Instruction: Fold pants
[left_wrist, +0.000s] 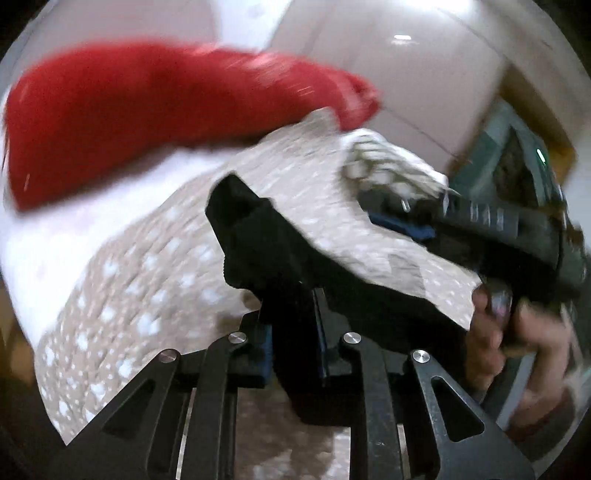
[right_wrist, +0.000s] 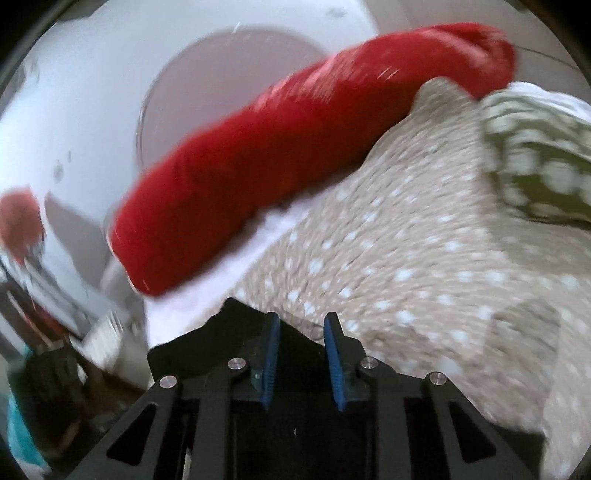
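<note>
my left gripper (left_wrist: 291, 295) is clamped tight on a black edge of the pants (left_wrist: 258, 229), which drape over the dotted beige cover (left_wrist: 140, 280). my right gripper (right_wrist: 301, 354) has its blue pads narrowed but apart; black cloth lies beside and under them, and i can't tell if it's pinched. the fabric looks light, soft and floppy, best held at hem or waistband. both tools tilt downward, near each other; the red pillow (right_wrist: 280, 147) lies beyond.
</note>
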